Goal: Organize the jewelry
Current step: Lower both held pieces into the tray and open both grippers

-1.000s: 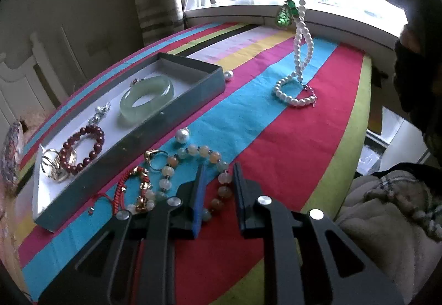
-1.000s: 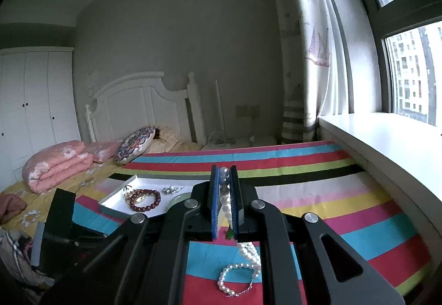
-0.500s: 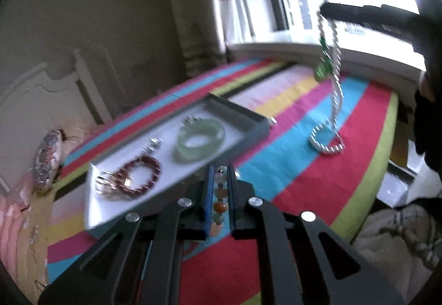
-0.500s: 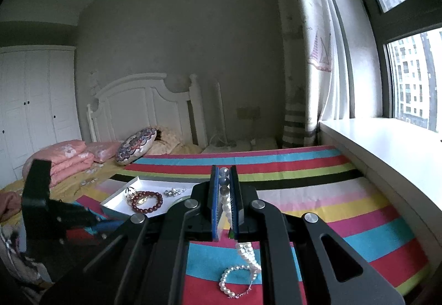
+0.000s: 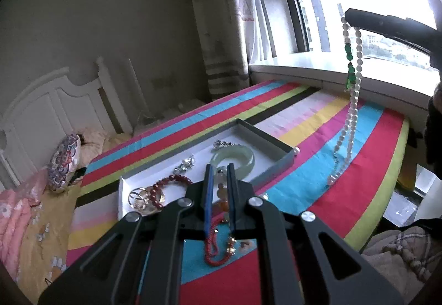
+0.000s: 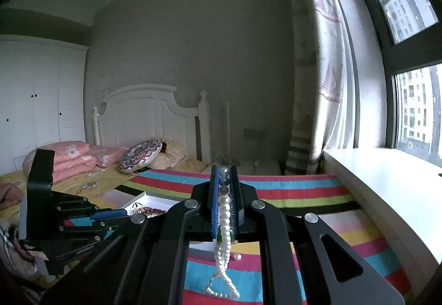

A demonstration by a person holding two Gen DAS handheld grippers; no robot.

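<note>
Left tongs [image 5: 219,169]: I am clenching them on a multicoloured bead bracelet [image 5: 221,193]; its orange and pale beads are sitting between the pads, above the near edge of the jewelry tray [image 5: 279,164].
Right tongs [image 6: 223,175]: I am gripping a pearl necklace [image 5: 350,111] with green pendant beads [image 5: 349,65]; it is hanging down right of the tray, its lower loop over the striped cloth [image 5: 345,203].
Tray contents: a jade bangle [image 5: 237,160], a dark red bead bracelet [image 5: 171,185], a gold ring [image 5: 138,197] and silver pieces [image 5: 185,163] are lying inside.
Outside tray: a red cord bracelet [image 5: 214,244] is lying on the cloth just in front of the tray; a loose pearl [image 5: 296,150] is sitting at the tray's right corner.
</note>
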